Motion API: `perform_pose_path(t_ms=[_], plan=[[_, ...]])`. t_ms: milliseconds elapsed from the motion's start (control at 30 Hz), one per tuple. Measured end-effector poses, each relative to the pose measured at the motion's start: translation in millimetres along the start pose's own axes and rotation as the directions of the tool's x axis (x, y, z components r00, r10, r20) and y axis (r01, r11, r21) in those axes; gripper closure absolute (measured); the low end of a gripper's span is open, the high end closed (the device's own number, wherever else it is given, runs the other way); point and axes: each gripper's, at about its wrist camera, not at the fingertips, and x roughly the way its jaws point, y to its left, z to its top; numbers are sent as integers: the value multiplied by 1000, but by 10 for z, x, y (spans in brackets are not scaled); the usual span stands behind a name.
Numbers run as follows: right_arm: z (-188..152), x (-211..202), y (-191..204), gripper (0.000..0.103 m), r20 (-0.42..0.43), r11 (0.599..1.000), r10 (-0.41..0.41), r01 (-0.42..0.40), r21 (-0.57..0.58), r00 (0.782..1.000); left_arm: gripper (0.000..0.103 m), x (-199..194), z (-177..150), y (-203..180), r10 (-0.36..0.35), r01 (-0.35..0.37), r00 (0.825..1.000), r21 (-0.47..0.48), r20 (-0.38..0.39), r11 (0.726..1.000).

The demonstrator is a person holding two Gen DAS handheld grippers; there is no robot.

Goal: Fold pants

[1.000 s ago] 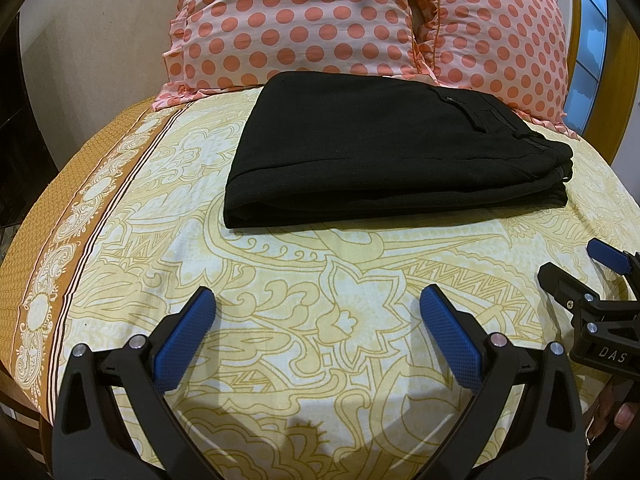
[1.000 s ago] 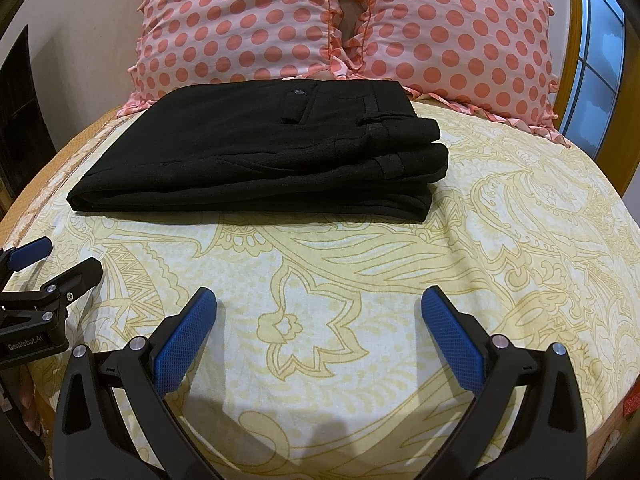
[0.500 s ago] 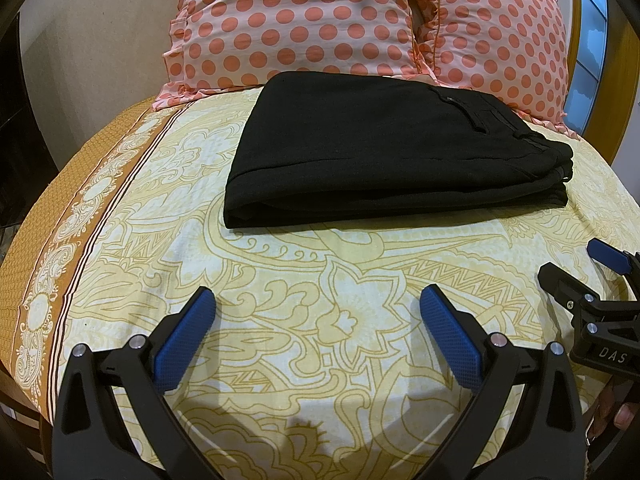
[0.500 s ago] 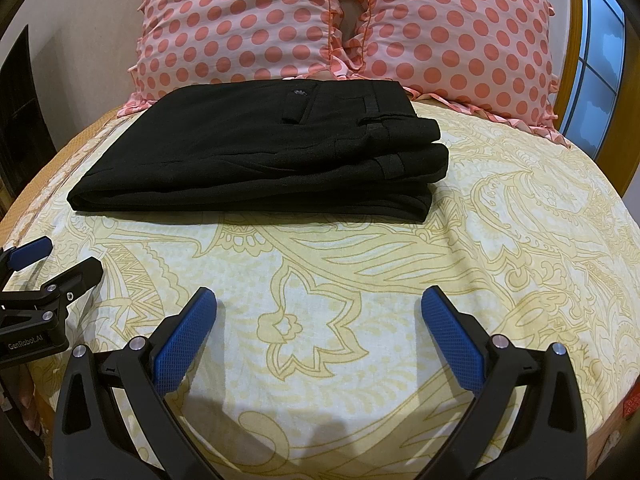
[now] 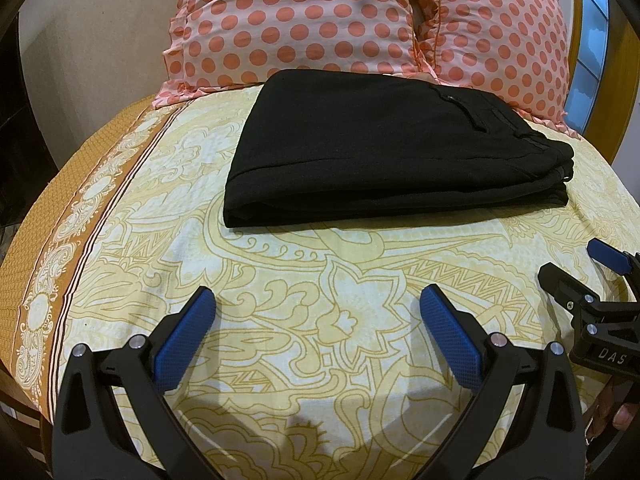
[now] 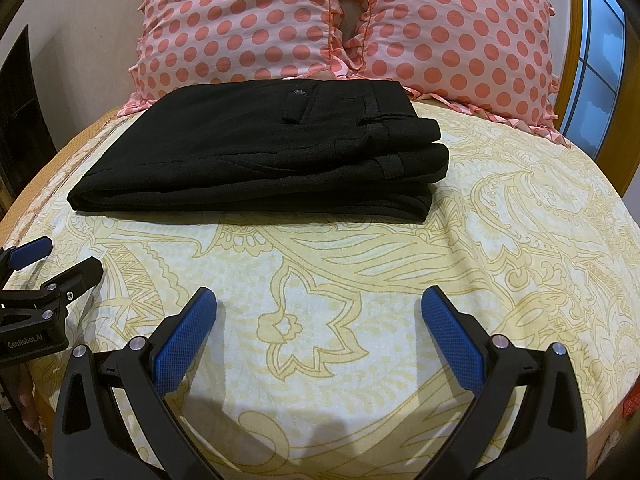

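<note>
Black pants (image 5: 384, 148) lie folded in a flat rectangular stack on the yellow patterned bedsheet (image 5: 320, 320), waistband end to the right; they also show in the right wrist view (image 6: 264, 152). My left gripper (image 5: 316, 332) is open and empty, above the sheet in front of the pants. My right gripper (image 6: 318, 332) is open and empty, also in front of the pants. Each gripper shows at the edge of the other's view: the right gripper (image 5: 580, 268) and the left gripper (image 6: 56, 260).
Two pink polka-dot pillows (image 5: 296, 20) (image 6: 452, 28) stand behind the pants at the head of the bed. An orange border strip (image 5: 52, 248) runs along the bed's left edge. A wooden frame and window (image 6: 600, 60) are at the right.
</note>
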Motion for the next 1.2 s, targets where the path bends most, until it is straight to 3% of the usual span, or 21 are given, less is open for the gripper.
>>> perform_pose_path(t_ms=[1200], plan=[[2,2,7,1,0,1000,-2,2,1,1000,2,3,7,2,3,-2,1000,-5,2,1000]])
